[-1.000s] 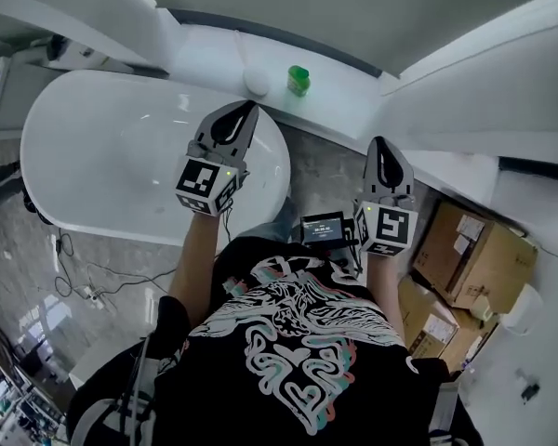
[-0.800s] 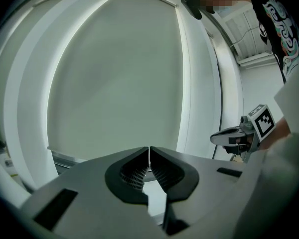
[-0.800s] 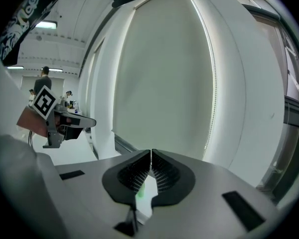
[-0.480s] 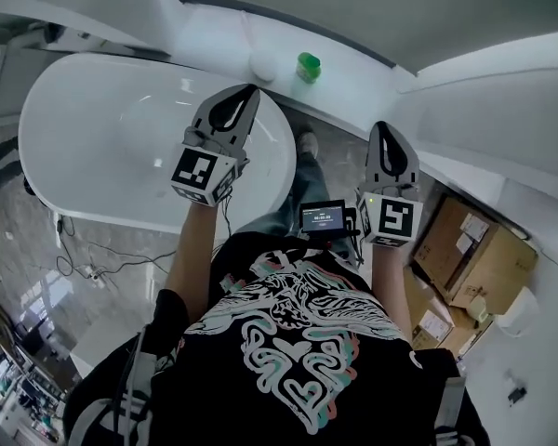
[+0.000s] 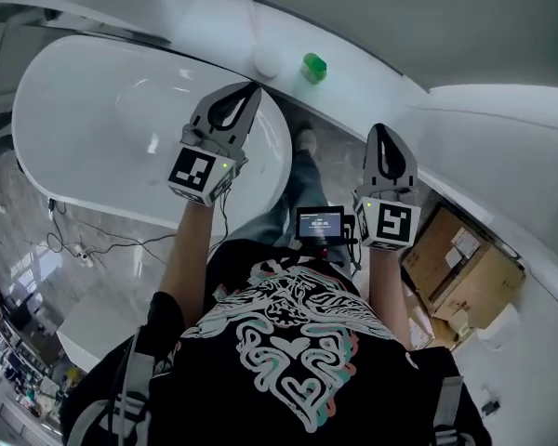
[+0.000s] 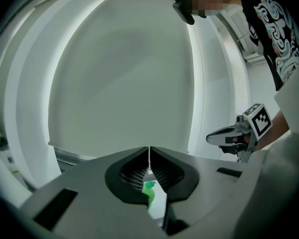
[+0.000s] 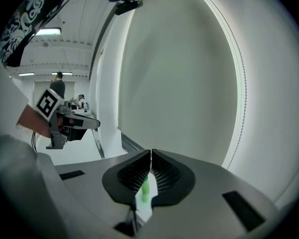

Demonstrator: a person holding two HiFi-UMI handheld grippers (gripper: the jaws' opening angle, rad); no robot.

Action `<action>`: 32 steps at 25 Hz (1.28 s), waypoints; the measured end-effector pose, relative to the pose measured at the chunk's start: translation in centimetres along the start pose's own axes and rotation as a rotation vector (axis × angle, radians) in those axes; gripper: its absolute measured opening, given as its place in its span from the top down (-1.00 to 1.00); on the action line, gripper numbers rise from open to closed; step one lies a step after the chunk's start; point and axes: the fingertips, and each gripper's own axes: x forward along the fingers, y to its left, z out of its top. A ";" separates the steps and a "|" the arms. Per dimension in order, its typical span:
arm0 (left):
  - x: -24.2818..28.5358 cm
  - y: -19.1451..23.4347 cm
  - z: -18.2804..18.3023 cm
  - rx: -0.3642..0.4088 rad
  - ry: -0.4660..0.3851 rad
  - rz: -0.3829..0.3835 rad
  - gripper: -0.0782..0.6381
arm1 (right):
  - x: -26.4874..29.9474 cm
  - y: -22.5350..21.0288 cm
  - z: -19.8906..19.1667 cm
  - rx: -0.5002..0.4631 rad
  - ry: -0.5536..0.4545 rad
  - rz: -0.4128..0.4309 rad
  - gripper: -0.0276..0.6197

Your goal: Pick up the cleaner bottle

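Jaws closed tip to tip on both, nothing held: left gripper (image 6: 149, 156), right gripper (image 7: 151, 158). We see the green bottle (image 5: 313, 67) on the ledge (image 5: 355, 85) beyond the tub (image 5: 93, 119), well ahead of both. Bottle label unreadable; box (image 5: 460, 268) stickers & screen (image 5: 320, 223) text too small.

The person is stepping forward: more of a jeans leg (image 5: 293, 193) and a shoe (image 5: 305, 140) are coming into sight on the floor just beside the right end of the bathtub (image 5: 93, 147), where bare tile showed a second ago. The left gripper (image 5: 253, 88) and right gripper (image 5: 381, 130) are edging ahead with the body (only slightly, the left over the bathtub's right end, the right out past it). The cleaner bottle (image 5: 314, 66), beyond the bathtub's far corner, is sliding up and rightward in the head view.
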 end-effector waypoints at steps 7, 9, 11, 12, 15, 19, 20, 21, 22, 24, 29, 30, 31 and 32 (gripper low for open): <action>1.8 1.6 -2.6 -0.023 0.046 0.029 0.72 | 2.8 -0.7 -2.3 -0.013 0.029 0.040 0.82; 2.2 2.0 -2.9 -0.024 0.051 0.031 0.72 | 3.4 -0.9 -2.6 -0.002 0.036 0.031 0.82; 2.4 2.3 -3.3 -0.025 0.057 0.033 0.72 | 3.9 -1.0 -3.0 0.012 0.046 0.025 0.82; 2.6 2.4 -3.5 -0.026 0.060 0.034 0.72 | 4.2 -1.0 -3.2 0.013 0.054 0.026 0.82; 3.6 3.0 -4.3 -0.026 0.065 0.034 0.72 | 5.6 -1.0 -4.0 -0.003 0.067 0.042 0.82; 4.9 3.7 -6.5 -0.027 0.082 0.031 0.72 | 7.5 -0.7 -5.7 -0.018 0.078 0.064 0.82; 4.9 3.8 -7.2 -0.039 0.088 0.032 0.72 | 7.7 -0.5 -6.2 -0.014 0.082 0.070 0.82; 4.9 3.8 -8.0 -0.048 0.098 0.032 0.72 | 7.8 -0.4 -6.6 -0.004 0.086 0.072 0.82; 4.9 3.8 -8.9 -0.053 0.110 0.030 0.72 | 8.0 -0.3 -7.2 0.008 0.089 0.070 0.82; 5.2 4.0 -10.6 -0.059 0.127 0.028 0.72 | 8.6 -0.1 -8.5 0.010 0.100 0.074 0.82; 5.3 4.5 -14.1 -0.081 0.153 0.046 0.72 | 9.8 0.2 -11.7 0.009 0.142 0.082 0.82; 5.3 4.5 -14.7 -0.081 0.154 0.050 0.72 | 10.0 0.2 -12.3 0.008 0.149 0.081 0.82; 5.4 4.6 -15.3 -0.081 0.151 0.055 0.72 | 10.2 0.2 -12.9 0.004 0.154 0.081 0.82; 5.6 4.7 -15.8 -0.082 0.144 0.061 0.72 | 10.5 0.2 -13.5 -0.001 0.159 0.083 0.82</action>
